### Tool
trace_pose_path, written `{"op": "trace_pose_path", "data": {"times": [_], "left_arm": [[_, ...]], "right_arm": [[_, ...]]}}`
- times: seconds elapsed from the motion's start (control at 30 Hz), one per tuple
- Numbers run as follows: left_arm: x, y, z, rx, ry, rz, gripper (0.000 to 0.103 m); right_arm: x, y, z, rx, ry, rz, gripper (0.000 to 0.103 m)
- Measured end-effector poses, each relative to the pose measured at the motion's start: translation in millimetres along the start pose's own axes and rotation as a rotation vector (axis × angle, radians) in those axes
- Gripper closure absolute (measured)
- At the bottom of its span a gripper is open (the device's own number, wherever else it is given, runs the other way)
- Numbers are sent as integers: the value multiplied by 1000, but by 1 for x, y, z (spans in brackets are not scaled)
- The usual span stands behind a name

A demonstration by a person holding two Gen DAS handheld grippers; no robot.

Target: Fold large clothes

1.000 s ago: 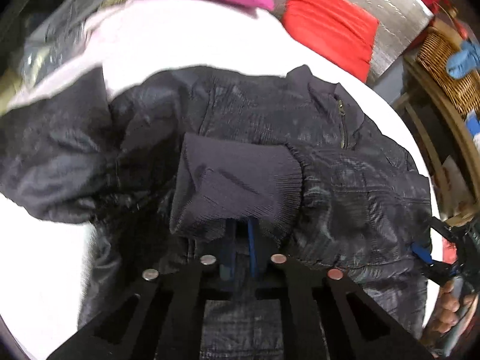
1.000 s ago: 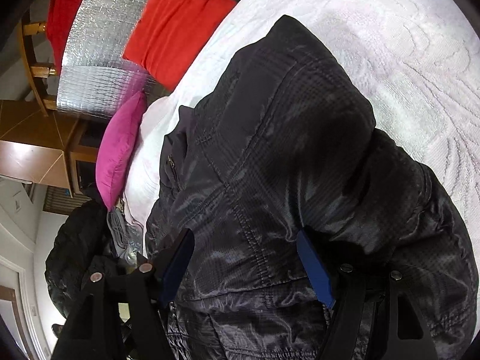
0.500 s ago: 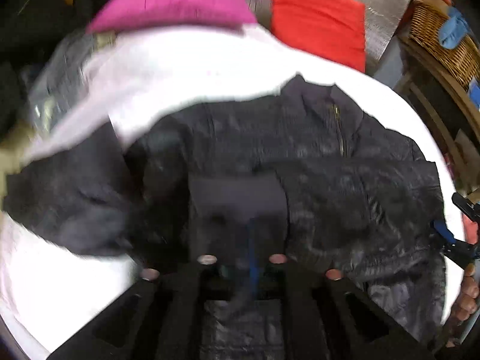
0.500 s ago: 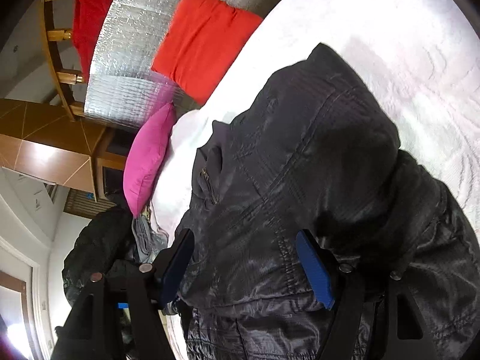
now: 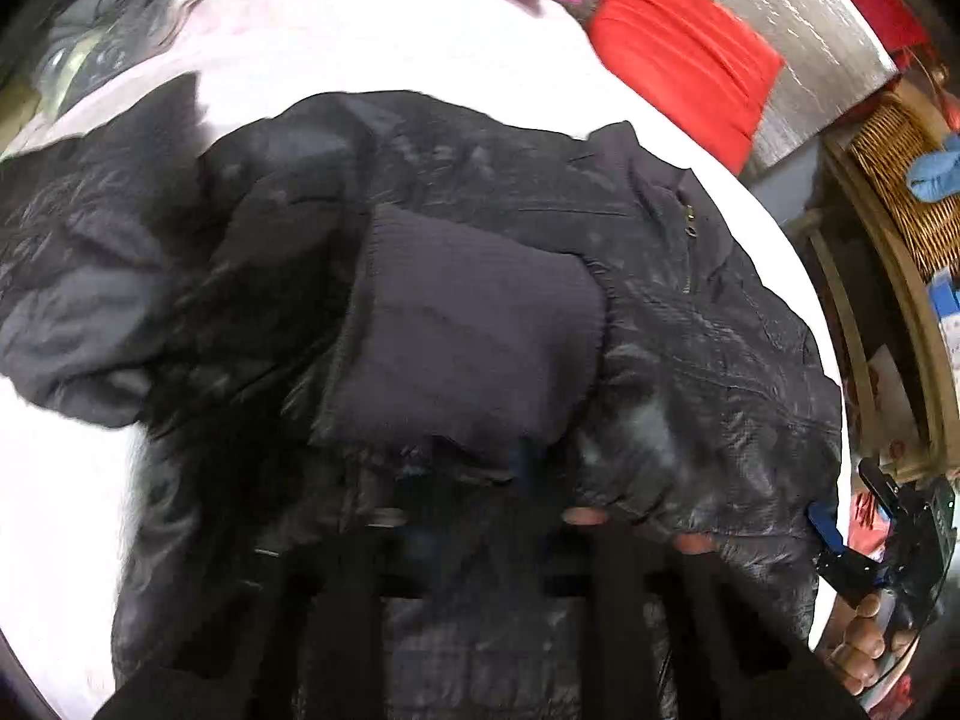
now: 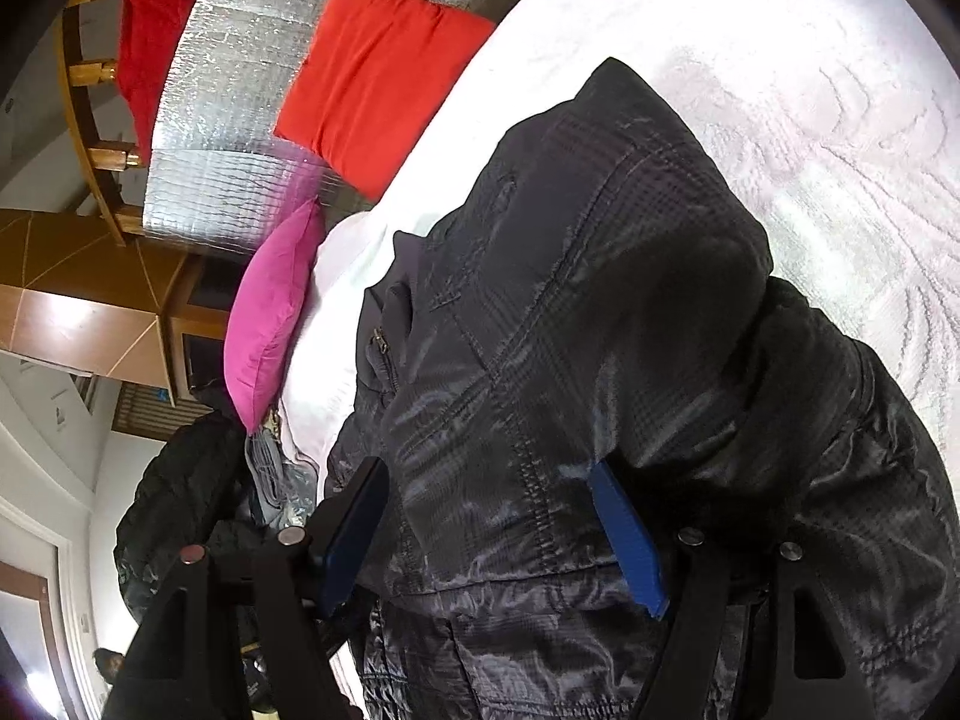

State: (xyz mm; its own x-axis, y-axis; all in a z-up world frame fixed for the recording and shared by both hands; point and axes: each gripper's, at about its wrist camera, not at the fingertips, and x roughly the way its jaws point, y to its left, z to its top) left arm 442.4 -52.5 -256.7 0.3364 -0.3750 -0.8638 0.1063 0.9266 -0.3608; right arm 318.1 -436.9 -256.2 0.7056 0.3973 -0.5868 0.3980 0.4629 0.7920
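A black jacket (image 5: 690,324) is lying spread on the white bed (image 5: 372,42), filling the middle of both views. At lower centre of the left view, the left gripper (image 5: 528,462) is closing its jaws on the ribbed cuff (image 5: 468,330), which is sitting folded over the chest. At that view's lower right, the right gripper (image 6: 492,528) is standing with jaws apart, straddling the jacket's edge without pinching. One sleeve seems folded in; the dark sleeve (image 5: 78,276) at left and the body folds are still waiting.
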Motion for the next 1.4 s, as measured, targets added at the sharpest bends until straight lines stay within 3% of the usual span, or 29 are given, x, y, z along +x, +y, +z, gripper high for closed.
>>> {"op": "trace_pose_path", "data": {"times": [0.17, 0.43, 0.57, 0.6, 0.63, 0.7, 0.73, 0.83, 0.9, 1.0, 1.07, 1.1, 1.13, 1.4], "left_arm": [[-6, -22, -1, 110, -88, 61, 98], [-40, -1, 11, 103, -192, 175, 102], [-29, 2, 15, 83, -96, 94, 101], [-22, 1, 15, 65, -59, 82, 90], [-17, 0, 14, 53, -34, 64, 65], [-6, -3, 13, 30, -10, 55, 31], [-2, -5, 11, 27, -22, 65, 31], [9, -14, 12, 34, -8, 57, 31], [17, -19, 12, 47, -16, 101, 33], [25, -25, 9, 57, -28, 103, 59], [21, -32, 6, 86, -72, 135, 69], [16, -33, 5, 101, -91, 160, 90], [12, -34, 4, 115, -102, 185, 91], [-31, -14, -11, 131, -144, 169, 92]], "right_arm": [[2, -1, 1, 2, -1, -10, 30], [-2, 4, 0, -14, -25, 0, 30], [0, 7, -1, -15, -20, 7, 30], [1, 7, -1, -9, -18, 11, 30], [1, 6, -2, -1, -17, 17, 30], [-1, 4, -1, 21, -18, 34, 30], [-2, 3, -1, 29, -22, 39, 30], [-7, 0, 3, 31, -44, 29, 30], [-5, -1, 4, 28, -45, 19, 30], [9, -3, 4, 16, 12, -33, 29], [15, -1, 2, 7, 29, -40, 29], [14, 1, 1, -5, 28, -41, 29], [14, 3, 1, -13, 26, -36, 29], [3, 5, 0, -13, -3, 28, 29]]}}
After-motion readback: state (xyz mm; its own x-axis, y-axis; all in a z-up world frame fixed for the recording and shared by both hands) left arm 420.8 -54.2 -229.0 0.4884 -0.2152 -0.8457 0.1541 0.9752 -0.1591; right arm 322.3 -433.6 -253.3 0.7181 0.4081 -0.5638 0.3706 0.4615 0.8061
